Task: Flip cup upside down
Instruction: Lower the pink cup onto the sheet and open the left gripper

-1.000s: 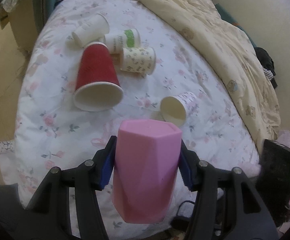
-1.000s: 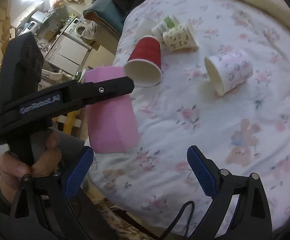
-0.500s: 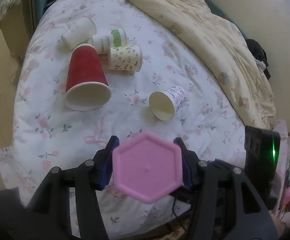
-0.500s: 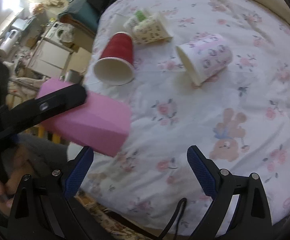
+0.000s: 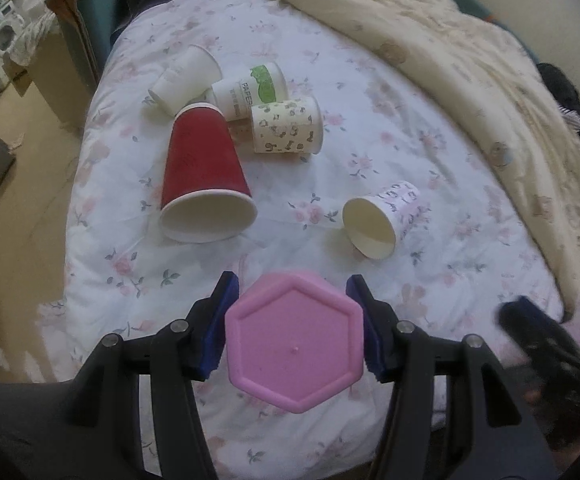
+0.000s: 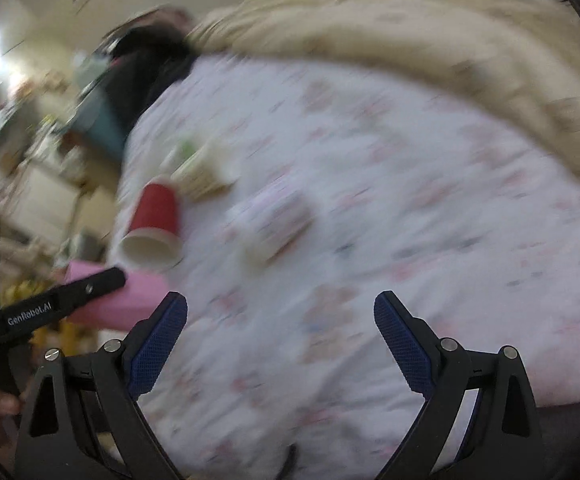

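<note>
My left gripper (image 5: 292,316) is shut on a pink hexagonal cup (image 5: 295,342). The cup's flat base faces the left wrist camera, so its mouth points away, toward the bed. It hangs over the near edge of the floral bedsheet (image 5: 370,140). The same cup (image 6: 130,300) shows pink at the left of the blurred right wrist view, held by the left gripper's black arm. My right gripper (image 6: 280,336) is open and empty above the sheet, to the right of the cup.
Several paper cups lie on their sides on the sheet: a big red cup (image 5: 202,184), a small patterned cup (image 5: 382,220), a spotted cup (image 5: 286,130), a green-labelled cup (image 5: 250,90) and a white cup (image 5: 184,80). A beige quilt (image 5: 470,80) covers the right side.
The pink cup has turned from upright-tilted to base-toward-camera in the left gripper. The right gripper has swung quickly and its view now blurs.
</note>
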`<state>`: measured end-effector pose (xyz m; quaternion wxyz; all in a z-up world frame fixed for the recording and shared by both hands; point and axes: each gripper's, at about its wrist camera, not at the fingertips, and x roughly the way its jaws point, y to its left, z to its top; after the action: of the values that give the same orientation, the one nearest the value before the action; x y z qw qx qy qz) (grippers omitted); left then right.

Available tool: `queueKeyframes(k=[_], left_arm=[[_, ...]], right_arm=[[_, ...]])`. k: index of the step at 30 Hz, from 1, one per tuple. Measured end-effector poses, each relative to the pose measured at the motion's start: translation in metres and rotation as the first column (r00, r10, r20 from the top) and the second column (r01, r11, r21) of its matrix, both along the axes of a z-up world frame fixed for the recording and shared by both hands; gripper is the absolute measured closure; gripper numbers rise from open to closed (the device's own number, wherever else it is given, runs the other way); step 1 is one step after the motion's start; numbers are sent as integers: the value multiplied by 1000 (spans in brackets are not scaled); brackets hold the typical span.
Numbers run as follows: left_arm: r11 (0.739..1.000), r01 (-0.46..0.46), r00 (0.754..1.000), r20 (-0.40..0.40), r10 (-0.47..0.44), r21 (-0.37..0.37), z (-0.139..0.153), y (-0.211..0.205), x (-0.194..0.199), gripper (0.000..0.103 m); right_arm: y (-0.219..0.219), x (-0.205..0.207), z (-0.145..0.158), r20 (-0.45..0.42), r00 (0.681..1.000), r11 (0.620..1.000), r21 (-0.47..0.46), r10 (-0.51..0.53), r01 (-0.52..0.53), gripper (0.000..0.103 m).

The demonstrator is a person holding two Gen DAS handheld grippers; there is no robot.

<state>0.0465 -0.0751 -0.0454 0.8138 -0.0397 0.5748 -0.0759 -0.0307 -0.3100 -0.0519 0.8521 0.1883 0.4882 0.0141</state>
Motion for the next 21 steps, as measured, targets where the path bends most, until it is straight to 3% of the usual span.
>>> queueKeyframes(k=[4,13,21], left_arm=[[998,2,1000,-1,-2,63,-19,-24,10,51],[988,-21,999,-40,28,155,-54,-47,32,51],[988,-31,996,-77,43,152,-68,-50,38,51]], right_arm=[[-26,-2,-9,-38,998,992,113,-53,57,6],[-49,-4,-14,-68,992,973,197,-110,121,6],[-47,-2,-14,-73,994,968,231,-80,95,6]])
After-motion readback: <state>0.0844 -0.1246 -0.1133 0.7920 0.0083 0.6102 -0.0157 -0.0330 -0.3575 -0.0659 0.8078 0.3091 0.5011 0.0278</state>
